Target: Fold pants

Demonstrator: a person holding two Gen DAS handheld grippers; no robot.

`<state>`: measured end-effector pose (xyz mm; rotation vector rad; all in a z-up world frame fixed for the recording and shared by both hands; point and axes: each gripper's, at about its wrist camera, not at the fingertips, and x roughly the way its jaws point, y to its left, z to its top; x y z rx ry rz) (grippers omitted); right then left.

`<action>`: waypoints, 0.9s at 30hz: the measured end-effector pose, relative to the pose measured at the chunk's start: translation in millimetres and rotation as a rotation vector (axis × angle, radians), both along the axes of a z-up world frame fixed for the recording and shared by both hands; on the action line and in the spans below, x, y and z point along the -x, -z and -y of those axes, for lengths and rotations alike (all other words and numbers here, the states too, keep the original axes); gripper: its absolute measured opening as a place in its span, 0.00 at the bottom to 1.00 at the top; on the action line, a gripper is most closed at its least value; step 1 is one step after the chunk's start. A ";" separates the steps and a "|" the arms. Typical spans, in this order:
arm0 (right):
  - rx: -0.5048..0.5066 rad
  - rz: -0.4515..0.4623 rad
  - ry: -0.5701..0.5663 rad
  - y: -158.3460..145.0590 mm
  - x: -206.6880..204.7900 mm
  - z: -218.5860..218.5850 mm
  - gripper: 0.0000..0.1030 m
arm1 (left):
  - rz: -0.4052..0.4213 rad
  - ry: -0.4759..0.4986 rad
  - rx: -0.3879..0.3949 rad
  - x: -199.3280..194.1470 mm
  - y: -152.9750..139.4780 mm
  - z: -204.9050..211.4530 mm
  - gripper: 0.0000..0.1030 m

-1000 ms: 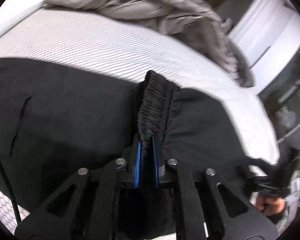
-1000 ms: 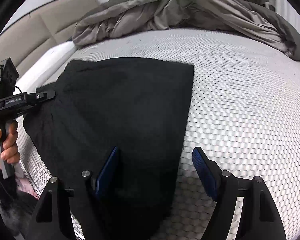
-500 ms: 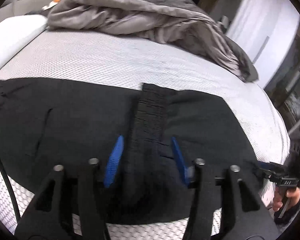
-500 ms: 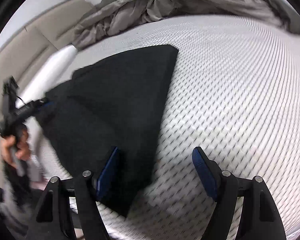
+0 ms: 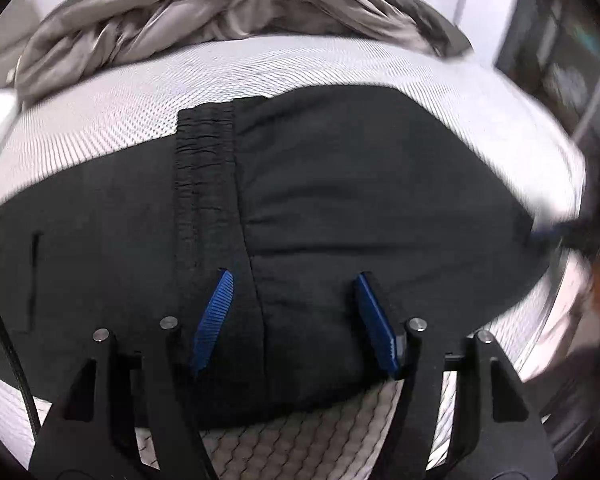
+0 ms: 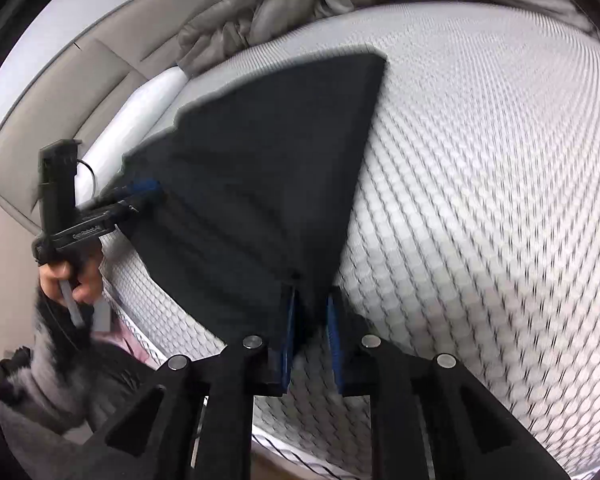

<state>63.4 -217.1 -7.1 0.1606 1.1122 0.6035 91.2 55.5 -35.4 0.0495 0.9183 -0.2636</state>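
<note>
Right wrist view: right gripper (image 6: 311, 328) pinches a corner of the black pants (image 6: 268, 168) at lower centre, apparently for another fold; left gripper (image 5: 294, 320), jaws spread wide, holds nothing above the mattress (image 6: 500, 168).

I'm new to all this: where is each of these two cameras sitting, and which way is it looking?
Left wrist: rides the left gripper, open, looking along its fingers over the black pants on the mattress; the other gripper is only a blur at right.
Right wrist: rides the right gripper, shut on a pants corner, facing the headboard; the person's left hand shows.
Shared: pants, mattress, grey duvet.
</note>
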 end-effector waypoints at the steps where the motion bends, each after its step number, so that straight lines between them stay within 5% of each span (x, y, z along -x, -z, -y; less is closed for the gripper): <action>1: -0.014 0.022 0.000 -6.1 3.5 -0.8 0.19 | 0.011 0.015 -0.015 6.1 -1.5 2.2 0.62; 3: -0.035 0.074 0.003 -19.7 9.6 0.2 0.51 | 0.026 0.014 0.031 15.2 -8.3 0.7 0.67; 5: -0.061 0.108 0.055 -26.2 5.9 0.5 0.61 | 0.032 0.021 0.102 16.4 -13.8 0.3 0.71; 8: -0.117 0.033 0.087 -12.4 -14.5 -12.5 0.56 | 0.021 0.033 0.115 12.5 -11.3 12.0 0.71; 9: -0.126 -0.002 0.077 -4.2 -20.4 -20.2 0.32 | 0.014 0.037 0.099 10.9 -9.3 16.0 0.71; 12: -0.090 0.013 0.076 -1.1 -32.0 -37.0 0.10 | 0.016 0.060 0.044 12.1 -2.6 23.0 0.71; 15: -0.101 0.035 0.093 -17.5 -36.2 -33.8 0.13 | 0.003 0.097 0.019 17.5 1.9 27.7 0.72; 18: 0.034 -0.008 0.086 -2.7 -29.6 -36.3 0.19 | 0.015 0.106 -0.004 24.5 -0.9 25.5 0.72; 23: 0.087 0.219 0.122 -43.0 2.7 -48.2 0.21 | 0.082 0.069 0.111 24.3 -18.2 22.5 0.72; 27: 0.012 0.311 0.062 -49.4 4.5 -94.7 0.21 | 0.063 0.097 0.089 4.5 -8.2 52.1 0.72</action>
